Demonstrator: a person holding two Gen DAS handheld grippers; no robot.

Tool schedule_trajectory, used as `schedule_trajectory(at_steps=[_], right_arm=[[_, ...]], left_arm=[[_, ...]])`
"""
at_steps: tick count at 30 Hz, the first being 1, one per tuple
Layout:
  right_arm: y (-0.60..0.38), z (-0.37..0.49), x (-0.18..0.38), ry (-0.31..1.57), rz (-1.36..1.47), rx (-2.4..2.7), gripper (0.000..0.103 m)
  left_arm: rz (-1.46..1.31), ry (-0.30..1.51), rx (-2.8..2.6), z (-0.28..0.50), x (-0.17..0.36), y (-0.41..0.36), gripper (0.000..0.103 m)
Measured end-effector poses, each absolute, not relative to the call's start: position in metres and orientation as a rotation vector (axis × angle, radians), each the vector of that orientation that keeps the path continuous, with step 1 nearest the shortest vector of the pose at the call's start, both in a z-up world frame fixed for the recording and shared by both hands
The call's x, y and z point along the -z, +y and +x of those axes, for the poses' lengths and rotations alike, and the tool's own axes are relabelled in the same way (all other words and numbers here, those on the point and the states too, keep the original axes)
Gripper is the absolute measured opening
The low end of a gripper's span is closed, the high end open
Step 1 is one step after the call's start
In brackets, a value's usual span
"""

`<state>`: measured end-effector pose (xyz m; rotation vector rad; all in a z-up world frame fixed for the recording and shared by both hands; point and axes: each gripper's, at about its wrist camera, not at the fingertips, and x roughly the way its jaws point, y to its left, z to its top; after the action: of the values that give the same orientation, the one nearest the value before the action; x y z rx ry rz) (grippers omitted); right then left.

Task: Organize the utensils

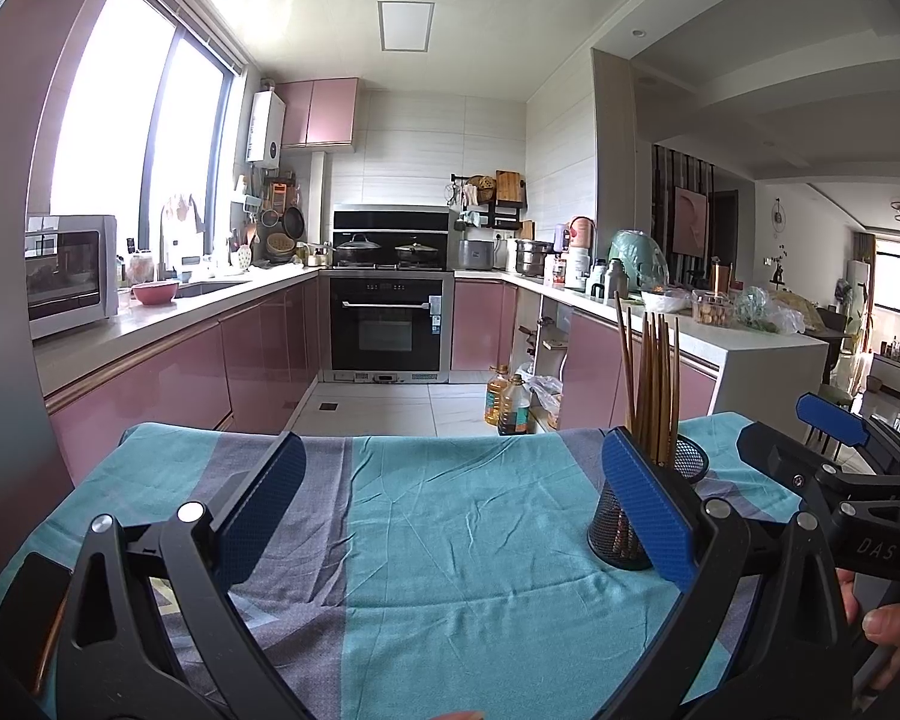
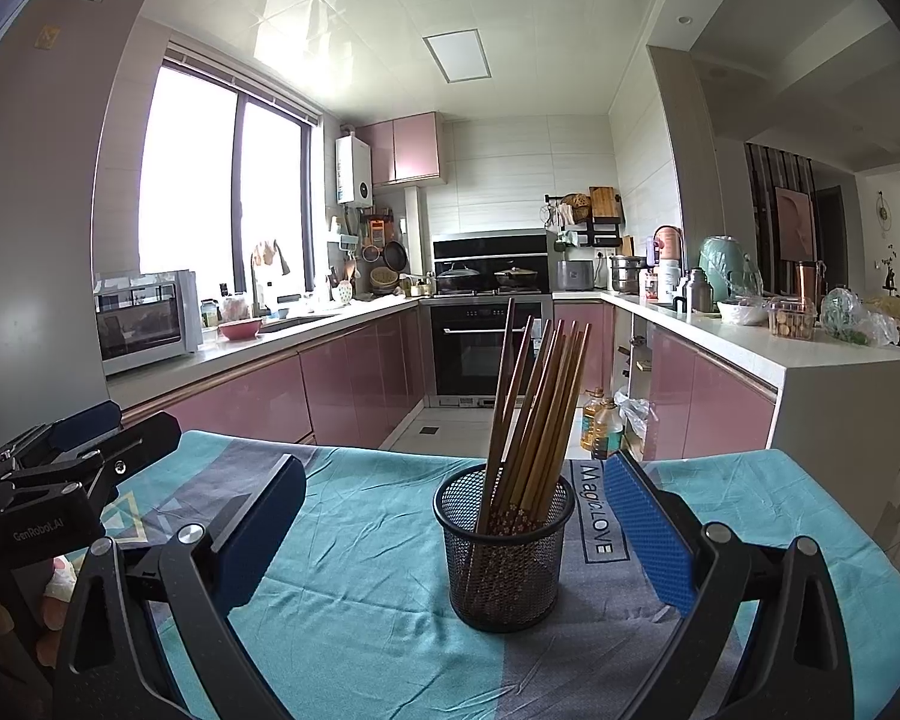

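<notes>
My left claw is spread wide with nothing between its blue pads, just wrinkled teal-and-grey cloth covering the tabletop. Off to the right in this view the black mesh holder is half hidden behind my right-hand pad, and the brown chopsticks rise out of it as a tight, near-upright bundle. Further right, my right claw shows from the side, one blue-padded finger up in the air, and a hand grips its handle at the frame's edge.

Switch to the right wrist view and the holder stands in full, upright on the cloth, sitting between the fingers of my right claw, which is also wide apart and touching nothing. Here the chopsticks fan out and lean to the right, their patterned lower ends visible through the mesh. The cloth's printed "MagicLOVE" label lies just right of the holder, something the left view does not show. At far left my left claw pokes in from the side, dark and angled; from here I cannot read its gap. Behind it all, pink kitchen cabinets and a black oven.
</notes>
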<state>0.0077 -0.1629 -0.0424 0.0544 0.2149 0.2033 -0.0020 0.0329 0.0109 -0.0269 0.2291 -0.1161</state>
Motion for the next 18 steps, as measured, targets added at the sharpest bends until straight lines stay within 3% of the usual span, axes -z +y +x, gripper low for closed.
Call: schedule_trajectory(at_steps=[18], right_arm=[[-0.1617, 0.0087, 0.0437, 0.215, 0.059, -0.201, 0.096]], left_arm=[[-0.026, 0.229, 0.118, -0.0021, -0.0114, 0.0332, 0.097]])
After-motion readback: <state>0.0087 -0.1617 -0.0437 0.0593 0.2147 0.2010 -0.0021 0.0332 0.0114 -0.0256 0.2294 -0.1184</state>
